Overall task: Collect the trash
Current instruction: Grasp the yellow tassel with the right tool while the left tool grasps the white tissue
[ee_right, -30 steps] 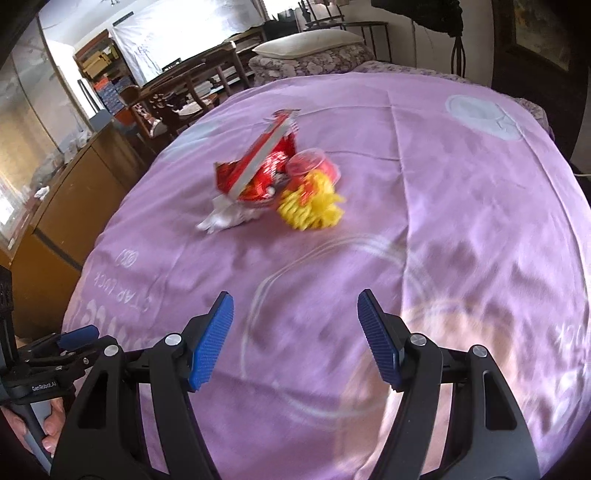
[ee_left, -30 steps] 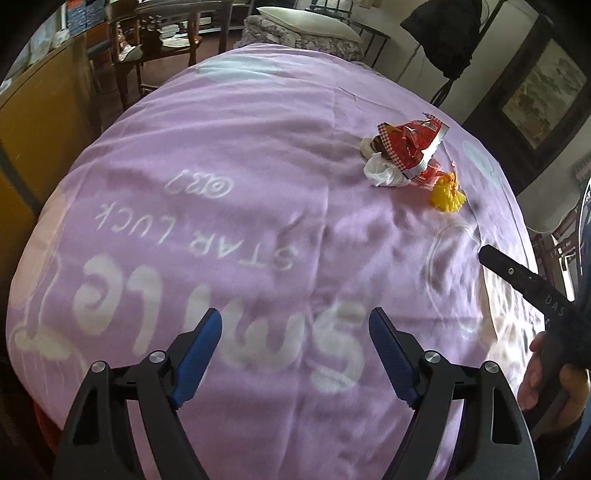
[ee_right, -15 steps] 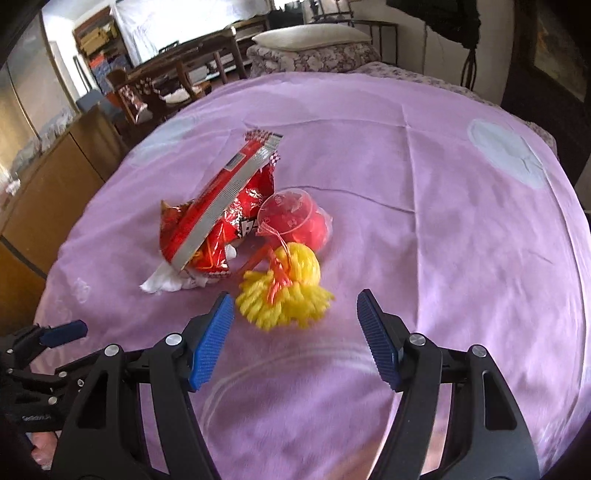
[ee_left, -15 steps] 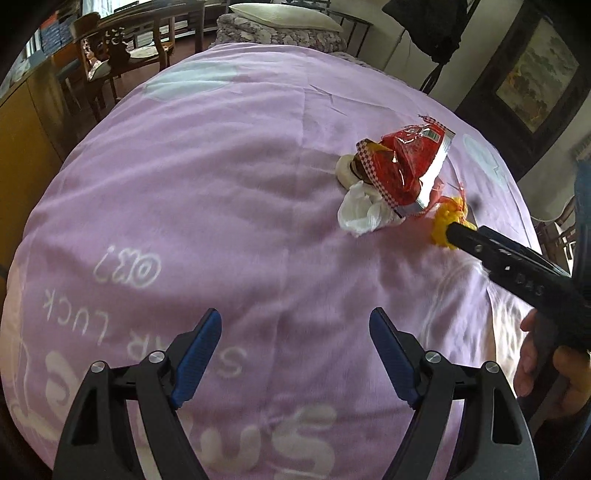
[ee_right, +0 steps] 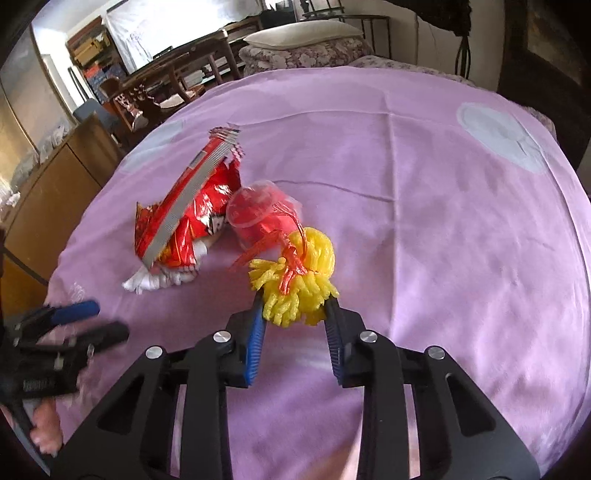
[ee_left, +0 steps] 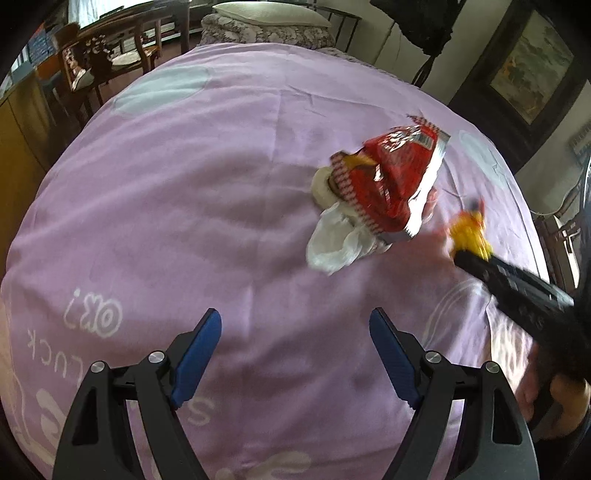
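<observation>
A pile of trash lies on the purple bedspread (ee_left: 184,184): a red snack bag (ee_right: 192,214) (ee_left: 391,177), a crumpled white tissue (ee_left: 336,243) (ee_right: 155,282), a red plastic cup (ee_right: 258,214) and a yellow foam net (ee_right: 295,284) with a red string. My right gripper (ee_right: 295,317) is shut on the yellow net's near edge; it also shows in the left wrist view (ee_left: 469,254). My left gripper (ee_left: 295,354) is open and empty, well short of the tissue.
A wooden cabinet (ee_right: 55,192) stands left of the bed. Wooden chairs (ee_left: 107,62) and a pillow on a patterned cushion (ee_left: 273,22) are beyond its far end. A framed picture (ee_left: 528,74) hangs at the right.
My right gripper has moved forward and closed on the yellow net. My left gripper has moved closer to the trash pile and stays open.
</observation>
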A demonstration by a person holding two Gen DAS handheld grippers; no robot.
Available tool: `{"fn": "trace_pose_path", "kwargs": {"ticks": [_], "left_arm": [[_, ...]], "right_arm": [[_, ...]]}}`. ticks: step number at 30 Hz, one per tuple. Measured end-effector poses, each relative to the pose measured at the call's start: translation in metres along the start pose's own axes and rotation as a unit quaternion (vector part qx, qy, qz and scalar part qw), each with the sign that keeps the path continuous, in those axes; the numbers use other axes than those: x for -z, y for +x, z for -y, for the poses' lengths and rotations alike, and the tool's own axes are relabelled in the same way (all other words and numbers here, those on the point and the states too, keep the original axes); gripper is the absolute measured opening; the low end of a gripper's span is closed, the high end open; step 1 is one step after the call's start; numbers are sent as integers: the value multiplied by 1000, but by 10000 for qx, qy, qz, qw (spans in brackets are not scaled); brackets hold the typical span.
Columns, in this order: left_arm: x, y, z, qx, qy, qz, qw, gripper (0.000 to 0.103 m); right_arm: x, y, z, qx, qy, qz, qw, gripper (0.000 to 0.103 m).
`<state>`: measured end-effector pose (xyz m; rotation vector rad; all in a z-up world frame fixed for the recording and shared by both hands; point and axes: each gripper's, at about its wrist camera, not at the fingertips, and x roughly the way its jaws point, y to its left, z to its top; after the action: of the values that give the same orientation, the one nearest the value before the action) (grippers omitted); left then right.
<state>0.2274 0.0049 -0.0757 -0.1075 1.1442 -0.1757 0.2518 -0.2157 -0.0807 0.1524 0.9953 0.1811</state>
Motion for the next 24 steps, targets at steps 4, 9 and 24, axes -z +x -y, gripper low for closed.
{"fn": "trace_pose_path", "kwargs": {"ticks": [4, 9, 24], "left_arm": [[-10, 4, 11, 11, 202, 70, 9998, 81], [-24, 17, 28, -11, 504, 60, 9987, 81], [-18, 17, 34, 1, 583, -167, 9982, 12]], "right_arm": [[18, -14, 12, -61, 73, -35, 9999, 31], [35, -25, 25, -63, 157, -125, 9998, 31], [44, -44, 23, -209, 212, -39, 9995, 32]]}}
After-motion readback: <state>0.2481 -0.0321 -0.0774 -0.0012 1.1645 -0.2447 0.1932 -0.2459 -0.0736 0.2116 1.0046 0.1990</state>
